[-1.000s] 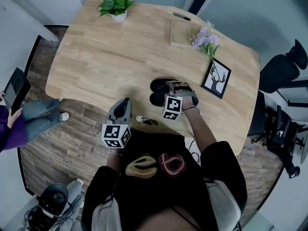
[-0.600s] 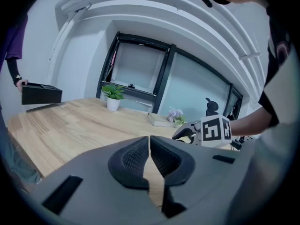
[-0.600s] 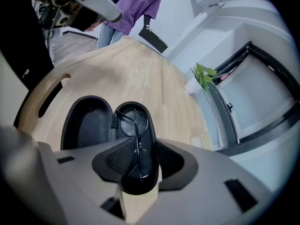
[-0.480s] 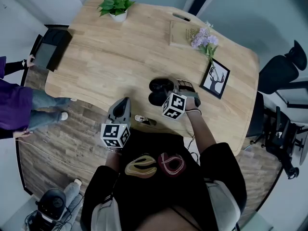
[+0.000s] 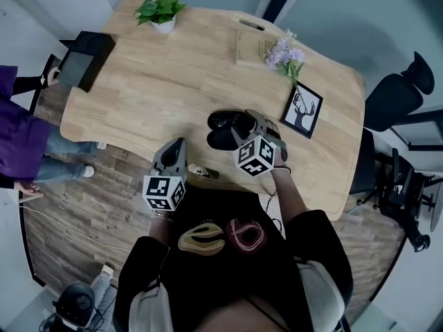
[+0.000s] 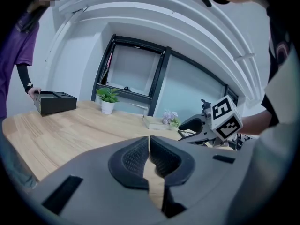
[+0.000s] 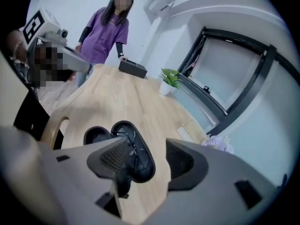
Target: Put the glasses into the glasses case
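Note:
An open black glasses case [image 5: 223,129] lies near the table's front edge. In the right gripper view, thin-framed glasses [image 7: 130,139] lie inside one half of the case [image 7: 142,167], and the other half [image 7: 96,136] sits empty beside it. My right gripper [image 7: 150,158] hangs just above the case. Its jaws are opening wide and nothing is between the pads. In the head view the right gripper [image 5: 253,125] sits at the case's right end. My left gripper [image 5: 176,151] is shut and empty, off the table's front edge and left of the case. Its jaws [image 6: 149,156] touch.
A person in purple [image 5: 15,126] stands at the table's left end with a black box [image 5: 86,59] on that corner. A potted plant [image 5: 160,12], a wooden board [image 5: 249,45], purple flowers [image 5: 285,55] and a framed deer picture [image 5: 301,109] stand farther back. An office chair [image 5: 398,95] is at right.
My right gripper has opened, rolled and lifted off the case, leaving the glasses inside. The person in purple has set a black box on the table's left corner. The left gripper stayed put.

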`<action>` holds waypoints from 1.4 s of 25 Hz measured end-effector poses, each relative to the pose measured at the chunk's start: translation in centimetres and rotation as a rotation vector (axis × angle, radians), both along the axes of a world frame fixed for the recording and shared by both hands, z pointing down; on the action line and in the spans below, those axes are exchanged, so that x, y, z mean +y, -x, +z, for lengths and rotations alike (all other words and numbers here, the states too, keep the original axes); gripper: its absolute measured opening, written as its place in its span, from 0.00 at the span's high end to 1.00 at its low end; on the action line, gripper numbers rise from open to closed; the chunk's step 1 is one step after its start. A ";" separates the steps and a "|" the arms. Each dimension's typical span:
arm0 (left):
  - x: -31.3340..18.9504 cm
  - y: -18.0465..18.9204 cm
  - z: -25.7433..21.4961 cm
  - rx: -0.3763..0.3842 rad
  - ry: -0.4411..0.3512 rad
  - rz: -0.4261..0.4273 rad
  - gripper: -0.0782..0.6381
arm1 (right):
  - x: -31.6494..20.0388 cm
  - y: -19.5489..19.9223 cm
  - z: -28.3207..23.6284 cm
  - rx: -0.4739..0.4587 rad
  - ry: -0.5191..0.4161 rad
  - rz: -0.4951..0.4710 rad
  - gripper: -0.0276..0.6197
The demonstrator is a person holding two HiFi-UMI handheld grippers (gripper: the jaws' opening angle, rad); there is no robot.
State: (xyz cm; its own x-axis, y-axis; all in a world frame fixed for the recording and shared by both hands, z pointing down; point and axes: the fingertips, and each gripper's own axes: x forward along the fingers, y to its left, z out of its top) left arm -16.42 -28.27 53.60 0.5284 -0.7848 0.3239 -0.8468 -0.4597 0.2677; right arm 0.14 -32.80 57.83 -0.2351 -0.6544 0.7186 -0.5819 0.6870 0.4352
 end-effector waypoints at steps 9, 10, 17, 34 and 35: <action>0.2 -1.4 -1.9 0.030 -0.047 0.034 0.86 | 1.7 -0.7 -5.4 -0.361 -0.049 0.188 0.57; 0.2 -1.5 -2.2 0.032 -0.052 0.037 0.86 | 1.8 -0.7 -5.9 -0.404 -0.055 0.208 0.57; 0.2 -2.6 -4.0 0.055 -0.095 0.061 0.86 | 3.0 -1.3 -8.8 -0.615 -0.092 0.301 0.56; 0.7 -3.8 -7.7 0.071 -0.177 0.080 0.86 | 6.2 -0.9 -12.6 -0.860 -0.202 0.348 0.56; 0.7 -4.0 -7.8 0.072 -0.179 0.080 0.86 | 6.3 -0.9 -12.6 -0.860 -0.202 0.347 0.56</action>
